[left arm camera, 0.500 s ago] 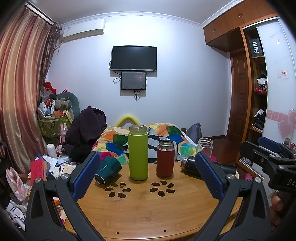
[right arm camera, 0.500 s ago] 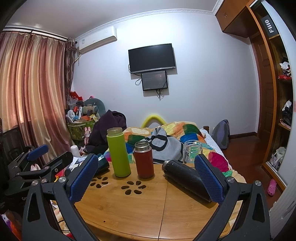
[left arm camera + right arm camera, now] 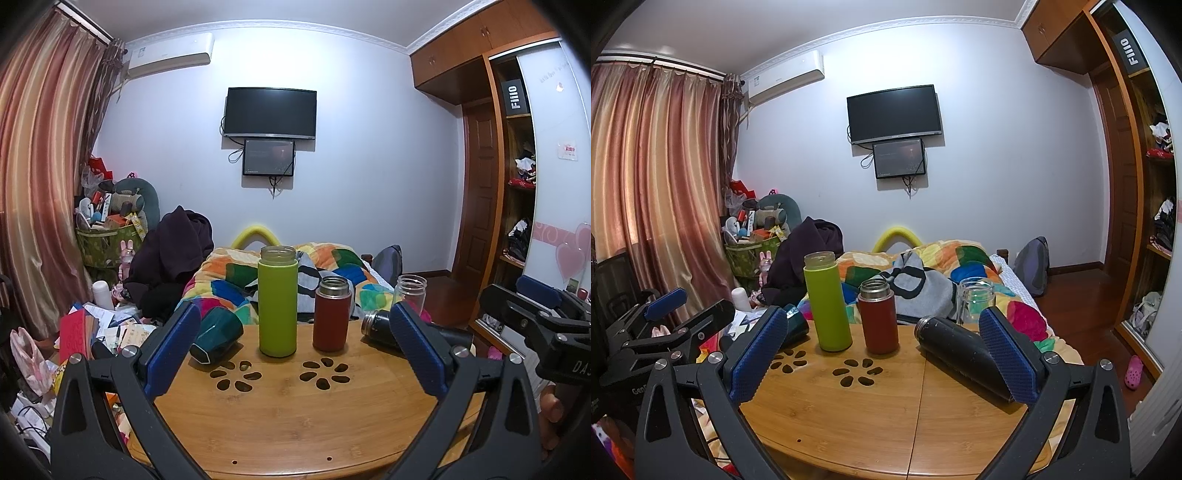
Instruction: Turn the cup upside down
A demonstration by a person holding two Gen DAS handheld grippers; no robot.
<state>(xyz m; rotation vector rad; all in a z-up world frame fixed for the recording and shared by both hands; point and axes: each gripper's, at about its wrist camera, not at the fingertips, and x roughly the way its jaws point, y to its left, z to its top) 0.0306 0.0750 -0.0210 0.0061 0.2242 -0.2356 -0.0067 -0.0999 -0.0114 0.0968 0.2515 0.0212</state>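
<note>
A dark green cup (image 3: 216, 336) lies on its side at the left of the round wooden table (image 3: 295, 417); in the right wrist view it is partly hidden behind my right gripper's left finger (image 3: 796, 325). A lime green bottle (image 3: 277, 301), a red flask (image 3: 331, 314) and a clear glass jar (image 3: 409, 290) stand upright. A black flask (image 3: 384, 325) lies on its side at the right. My left gripper (image 3: 295, 343) is open and empty above the table's near side. My right gripper (image 3: 882, 354) is open and empty, right of the left one.
A bed with a colourful quilt (image 3: 332, 266) stands behind the table. Clutter and papers (image 3: 99, 325) cover the floor at left. A wardrobe (image 3: 517, 184) stands at right. Petal-shaped cut-outs (image 3: 236, 374) mark the table top.
</note>
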